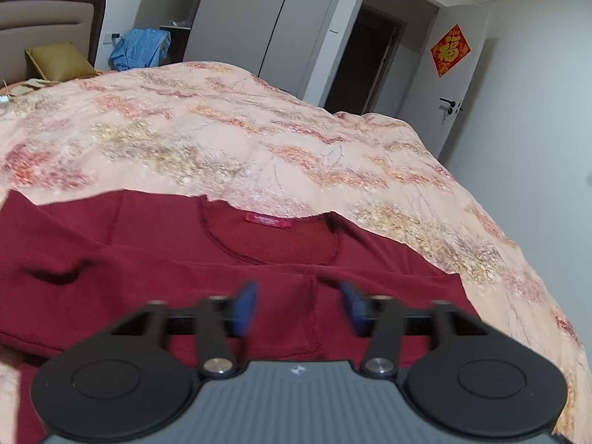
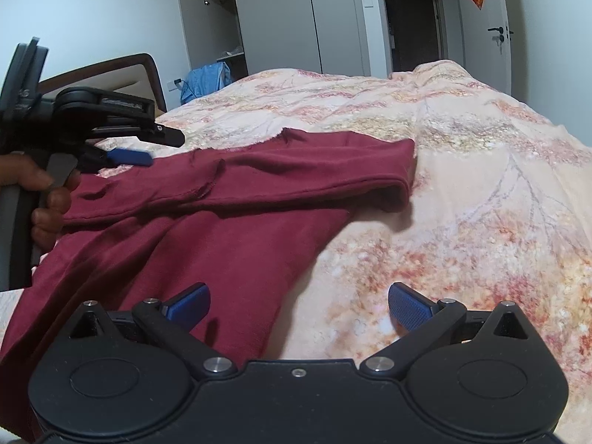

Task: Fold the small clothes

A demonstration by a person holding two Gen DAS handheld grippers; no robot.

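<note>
A dark red long-sleeved top (image 1: 177, 259) lies flat on the bed, with its neckline and pink label (image 1: 268, 220) facing away from me. My left gripper (image 1: 299, 307) hovers low over the chest of the top, its blue pads apart with only flat cloth beneath them. In the right wrist view the top (image 2: 222, 244) has one sleeve (image 2: 314, 177) laid across its body. My right gripper (image 2: 299, 307) stands wide open over the top's right edge, one pad over cloth and the other over the quilt. The left gripper (image 2: 127, 156) shows at the left there, held by a hand (image 2: 50, 199).
The bed carries a peach floral quilt (image 1: 259, 140) that falls off at the right. A brown headboard (image 1: 51, 18), a yellow pillow (image 1: 59, 61) and a blue cloth (image 1: 140, 48) are at the far left. Behind stand a grey wardrobe (image 1: 259, 18), a dark doorway (image 1: 370, 59) and a white door (image 1: 462, 85).
</note>
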